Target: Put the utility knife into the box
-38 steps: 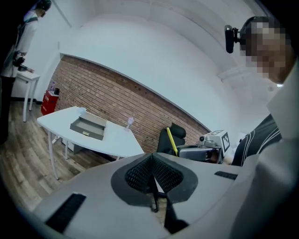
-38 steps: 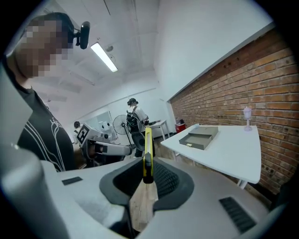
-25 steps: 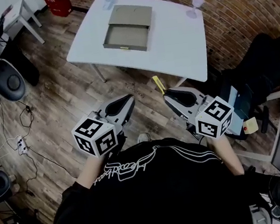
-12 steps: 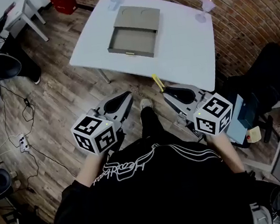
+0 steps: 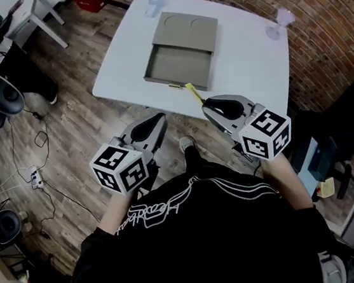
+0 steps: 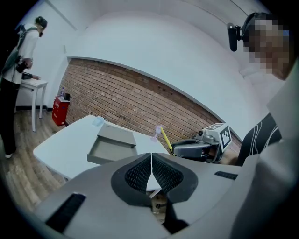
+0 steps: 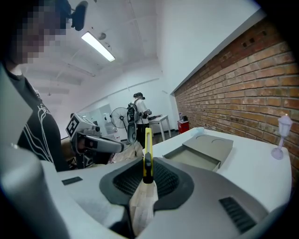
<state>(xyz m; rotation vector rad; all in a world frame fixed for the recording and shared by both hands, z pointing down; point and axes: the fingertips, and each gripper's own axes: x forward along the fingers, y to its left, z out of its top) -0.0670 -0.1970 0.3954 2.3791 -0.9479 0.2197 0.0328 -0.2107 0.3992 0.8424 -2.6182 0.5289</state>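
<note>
Two grippers are held out in front of a person in a black shirt point(image 5: 194, 231). The right gripper point(image 5: 205, 103) is clamped on the knife point(image 5: 193, 93). The knife is yellow and thin. Its back end is pinched between the two dark pads, and the rest of it sticks out past the jaws, up and forward. In the right gripper view it is seen standing on its edge, right in the middle of the jaws.

The left gripper point(image 5: 159, 117) is closed with nothing in it. In its own view the two pads are seen pressed together at the tips.

A white table point(image 5: 250, 58) is seen ahead, and the box point(image 5: 179, 62) is set on it. The box is grey and open like a drawer, with its tray pulled out toward the person. Nothing is seen in the tray. The knife is not in the box. It is held in the air by the near edge of the table, and in the head view its tip is seen just before the front of the tray.

A small clear glass point(image 5: 284, 17) is set at the far right corner of the table, well apart from the box. A wood floor point(image 5: 84, 117) is seen under the table and a brick wall point(image 5: 328, 16) behind it.
</note>
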